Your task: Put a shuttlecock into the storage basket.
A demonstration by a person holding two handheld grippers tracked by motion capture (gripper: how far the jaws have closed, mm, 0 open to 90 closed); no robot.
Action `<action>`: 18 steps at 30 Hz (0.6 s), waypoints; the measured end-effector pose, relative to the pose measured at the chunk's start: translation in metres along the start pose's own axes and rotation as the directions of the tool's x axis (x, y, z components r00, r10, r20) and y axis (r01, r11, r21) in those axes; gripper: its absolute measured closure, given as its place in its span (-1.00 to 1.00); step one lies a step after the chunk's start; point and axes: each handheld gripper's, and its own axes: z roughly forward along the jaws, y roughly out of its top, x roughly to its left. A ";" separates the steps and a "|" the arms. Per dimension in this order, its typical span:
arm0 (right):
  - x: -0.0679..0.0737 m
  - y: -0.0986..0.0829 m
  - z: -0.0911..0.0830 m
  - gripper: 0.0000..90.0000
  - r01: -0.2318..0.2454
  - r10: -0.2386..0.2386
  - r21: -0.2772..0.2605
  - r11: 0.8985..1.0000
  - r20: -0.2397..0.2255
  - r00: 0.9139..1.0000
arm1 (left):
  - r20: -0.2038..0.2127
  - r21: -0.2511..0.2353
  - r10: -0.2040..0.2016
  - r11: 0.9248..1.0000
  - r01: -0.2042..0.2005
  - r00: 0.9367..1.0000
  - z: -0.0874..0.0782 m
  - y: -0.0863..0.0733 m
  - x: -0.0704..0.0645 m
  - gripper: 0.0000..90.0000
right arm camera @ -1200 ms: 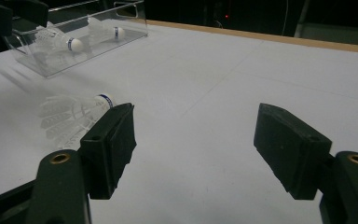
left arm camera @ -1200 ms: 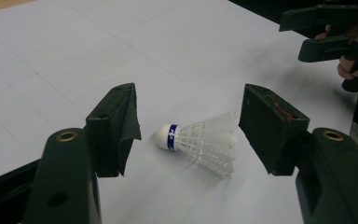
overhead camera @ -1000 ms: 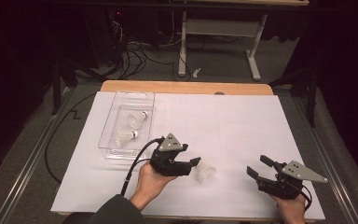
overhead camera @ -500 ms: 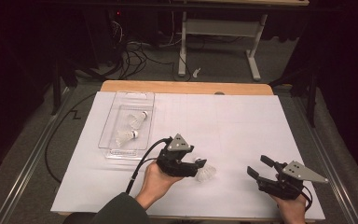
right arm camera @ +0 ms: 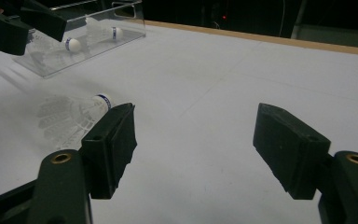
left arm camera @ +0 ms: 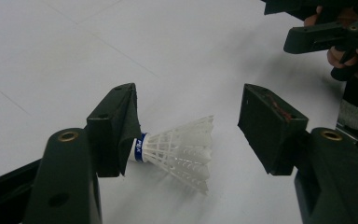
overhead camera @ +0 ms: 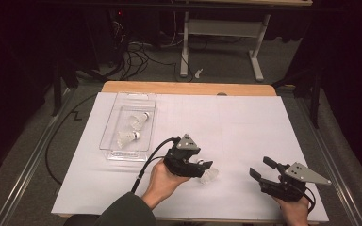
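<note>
shuttlecocks: two in tray [overhead camera: 107, 141], one [overhead camera: 209, 176] between spread left hand-held gripper [overhead camera: 206, 165].

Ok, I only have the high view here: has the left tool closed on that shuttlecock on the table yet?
Observer: No. In the left gripper view the left tool is open, and the shuttlecock lies on its side between the jaws, cork end beside one jaw.
Operator: Any marking on it?
Observer: A blue band just behind the cork.
Operator: Same as the stored ones?
Observer: Yes, in the right gripper view the two shuttlecocks in the tray carry blue bands too.
</note>
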 end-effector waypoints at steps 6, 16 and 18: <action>0.000 0.000 0.001 -0.33 0.000 0.000 0.004 1.000 -0.002 1.000 | 0.011 0.063 0.000 0.998 -0.001 1.000 0.004 0.002 -0.002 -0.09; 0.000 0.000 0.001 -0.33 -0.002 0.002 0.012 1.000 0.007 1.000 | 0.009 0.141 0.010 0.990 -0.011 1.000 0.005 0.002 -0.007 0.02; 0.000 0.000 0.001 -0.33 -0.003 0.003 0.012 1.000 0.007 1.000 | 0.007 0.165 0.017 0.986 -0.018 1.000 0.007 0.003 -0.007 0.02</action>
